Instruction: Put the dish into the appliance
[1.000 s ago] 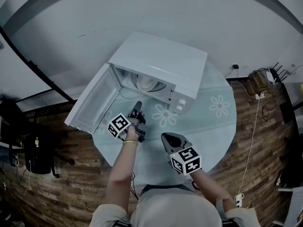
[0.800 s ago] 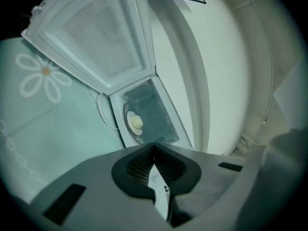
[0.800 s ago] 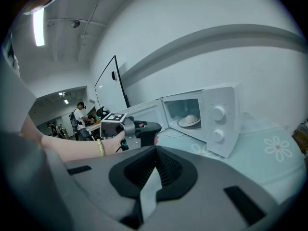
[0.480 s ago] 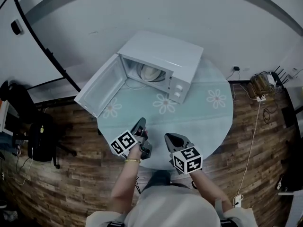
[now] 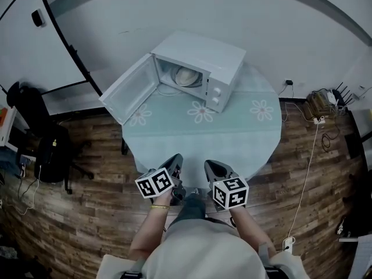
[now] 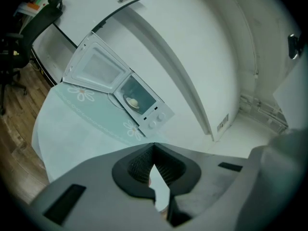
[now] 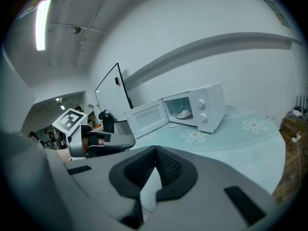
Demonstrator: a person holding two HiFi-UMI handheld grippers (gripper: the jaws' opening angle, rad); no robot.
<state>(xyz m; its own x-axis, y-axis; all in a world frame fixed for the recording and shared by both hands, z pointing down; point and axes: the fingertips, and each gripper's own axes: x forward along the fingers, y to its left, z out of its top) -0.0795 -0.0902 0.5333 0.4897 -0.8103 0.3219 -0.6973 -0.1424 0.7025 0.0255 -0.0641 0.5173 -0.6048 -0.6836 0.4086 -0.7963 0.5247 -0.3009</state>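
Observation:
A white microwave (image 5: 200, 65) stands at the far side of the round table (image 5: 203, 141), its door (image 5: 129, 90) swung open to the left. The pale dish (image 5: 187, 75) sits inside the cavity; it also shows in the left gripper view as the dish (image 6: 133, 102) and in the right gripper view as the dish (image 7: 184, 114). My left gripper (image 5: 176, 159) hovers at the table's near edge, shut and empty. Beside it, my right gripper (image 5: 208, 167) is also shut with nothing held. Both are far from the microwave.
The table carries a light green cloth with daisy prints (image 5: 202, 112). A black office chair (image 5: 43, 158) stands on the wood floor at the left. Cables and a wooden box (image 5: 319, 100) lie at the right. A white wall runs behind the microwave.
The left gripper has drawn back from the microwave's opening to the table's near edge. The person has stepped back, so the microwave looks smaller and farther. The dish stays inside.

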